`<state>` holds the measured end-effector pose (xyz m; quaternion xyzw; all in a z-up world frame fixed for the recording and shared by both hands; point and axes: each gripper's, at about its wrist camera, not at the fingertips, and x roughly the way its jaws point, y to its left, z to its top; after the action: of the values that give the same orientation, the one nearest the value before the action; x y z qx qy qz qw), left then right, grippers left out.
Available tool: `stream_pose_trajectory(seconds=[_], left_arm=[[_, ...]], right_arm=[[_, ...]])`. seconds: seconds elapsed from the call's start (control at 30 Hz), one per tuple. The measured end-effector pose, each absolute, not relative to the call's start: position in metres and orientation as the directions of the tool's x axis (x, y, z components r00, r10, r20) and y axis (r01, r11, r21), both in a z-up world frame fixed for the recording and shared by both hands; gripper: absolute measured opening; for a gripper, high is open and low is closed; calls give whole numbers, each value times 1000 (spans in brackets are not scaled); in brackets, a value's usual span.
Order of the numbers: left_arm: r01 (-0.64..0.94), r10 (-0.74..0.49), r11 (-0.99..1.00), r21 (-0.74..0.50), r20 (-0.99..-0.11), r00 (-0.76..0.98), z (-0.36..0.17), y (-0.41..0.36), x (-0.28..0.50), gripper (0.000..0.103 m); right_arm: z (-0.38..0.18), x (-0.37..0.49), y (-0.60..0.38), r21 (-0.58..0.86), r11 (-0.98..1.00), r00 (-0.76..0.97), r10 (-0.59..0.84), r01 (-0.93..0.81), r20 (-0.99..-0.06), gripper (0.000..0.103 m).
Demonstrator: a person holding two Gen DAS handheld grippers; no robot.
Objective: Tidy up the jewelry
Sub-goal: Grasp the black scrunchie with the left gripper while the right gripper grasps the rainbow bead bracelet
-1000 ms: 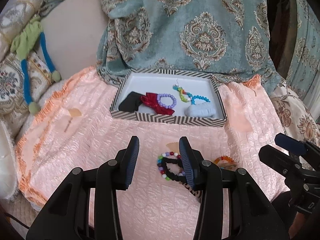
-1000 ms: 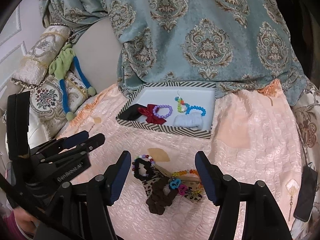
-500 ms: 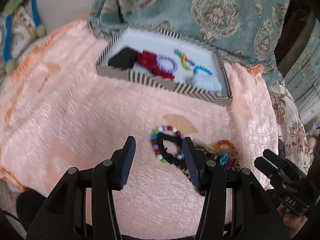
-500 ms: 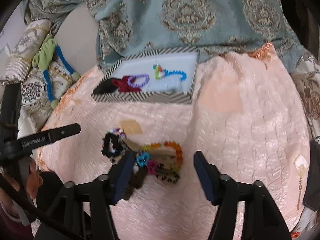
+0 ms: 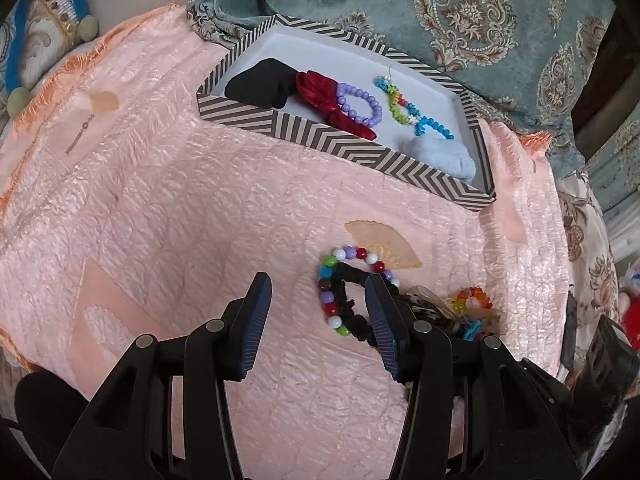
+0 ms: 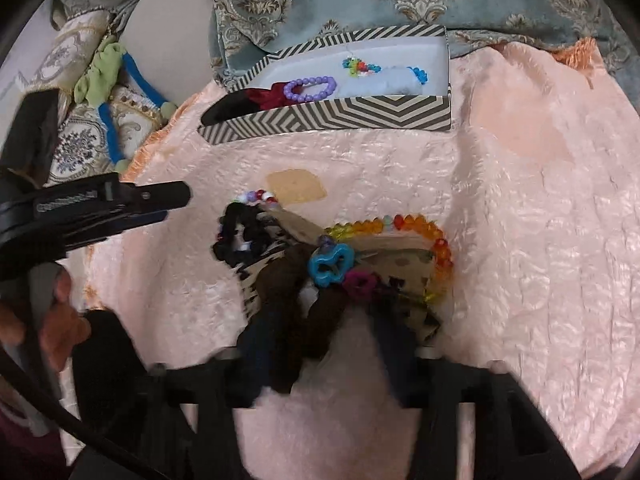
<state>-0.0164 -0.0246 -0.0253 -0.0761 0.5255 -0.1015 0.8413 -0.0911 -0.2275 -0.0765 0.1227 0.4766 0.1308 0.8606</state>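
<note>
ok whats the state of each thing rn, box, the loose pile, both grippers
striped box: open, no lid, holding several pieces
purple bead bracelet: lying in the box
multicolour bead bracelet: loose on the pink cloth, beside the left gripper's finger
brown scrunchie: on the cloth, between the right gripper's fingers
left gripper: open, empty
right gripper: jaws just closing around the brown scrunchie, grip unclear through blur

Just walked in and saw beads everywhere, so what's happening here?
A person is sorting jewelry off a pink bedspread into a striped box. The left tool hangs open beside a colorful bead bracelet. The right tool has just been closing around a brown scrunchie in the pile.
</note>
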Motion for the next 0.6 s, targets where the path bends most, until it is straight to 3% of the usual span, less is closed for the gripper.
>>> stream_pose_trajectory(seconds=[0.07, 0.13, 0.6], left_arm=[[88, -247, 969, -232, -871, 424, -27, -23, -15, 48], [80, -249, 968, -237, -873, 420, -29, -22, -12, 48], [75, -255, 966, -246, -876, 409, -35, -27, -8, 48]], right_arm=[[-75, -91, -228, 350, 928, 517, 362, -125, -776, 18], [-71, -93, -230, 343, 929, 519, 365, -142, -773, 16], [-47, -107, -252, 345, 924, 543, 378, -167, -750, 23]])
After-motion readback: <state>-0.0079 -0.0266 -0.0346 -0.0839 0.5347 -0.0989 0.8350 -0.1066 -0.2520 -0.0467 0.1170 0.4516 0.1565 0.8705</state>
